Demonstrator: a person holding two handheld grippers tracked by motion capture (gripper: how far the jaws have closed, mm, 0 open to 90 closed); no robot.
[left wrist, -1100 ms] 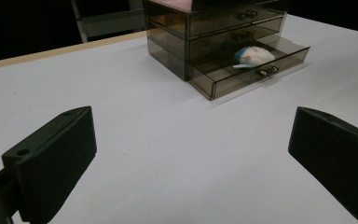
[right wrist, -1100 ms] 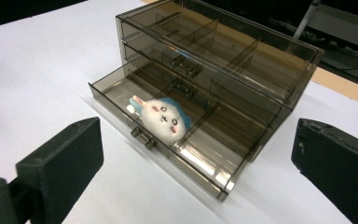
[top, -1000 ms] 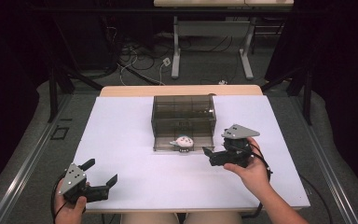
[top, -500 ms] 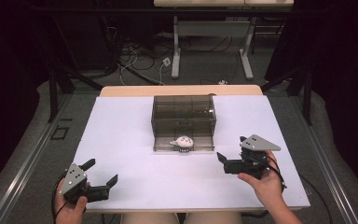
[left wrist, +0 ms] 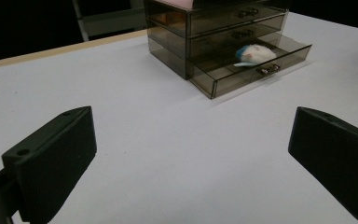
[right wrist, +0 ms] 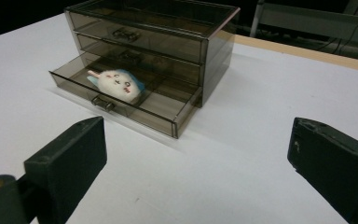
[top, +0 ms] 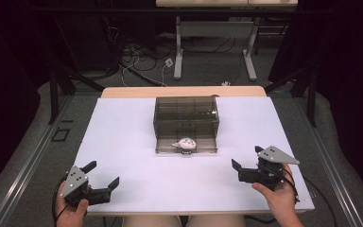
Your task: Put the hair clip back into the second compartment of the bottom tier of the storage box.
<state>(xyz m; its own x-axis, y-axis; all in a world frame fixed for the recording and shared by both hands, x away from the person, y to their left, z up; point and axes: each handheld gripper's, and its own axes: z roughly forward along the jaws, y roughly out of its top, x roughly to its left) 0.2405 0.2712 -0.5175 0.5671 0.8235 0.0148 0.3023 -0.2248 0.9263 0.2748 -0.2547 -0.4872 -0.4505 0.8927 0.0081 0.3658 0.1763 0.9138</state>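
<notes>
At the near left corner of the white table (top: 137, 142), the left gripper (top: 103, 179) rests in the person's left hand (top: 68, 208), its jaws spread wide with nothing between them and pointing toward the table's middle. In the left gripper view the two black jaws stand far apart over bare tabletop.

Near the table's middle stands a smoked, see-through drawer cabinet (top: 186, 116) with three drawers stacked one above another. The bottom drawer (top: 186, 144) is pulled out toward the person; the two above it are shut. A small white plush toy (top: 185, 143) with blue on its back lies inside the open drawer, close to its front wall and just behind the metal handle (right wrist: 103, 103).

At the near right, the right gripper (top: 243, 163) is held in the person's right hand (top: 276, 198), well apart from the cabinet. Its jaws are also spread wide and hold nothing, aimed toward the open drawer.
</notes>
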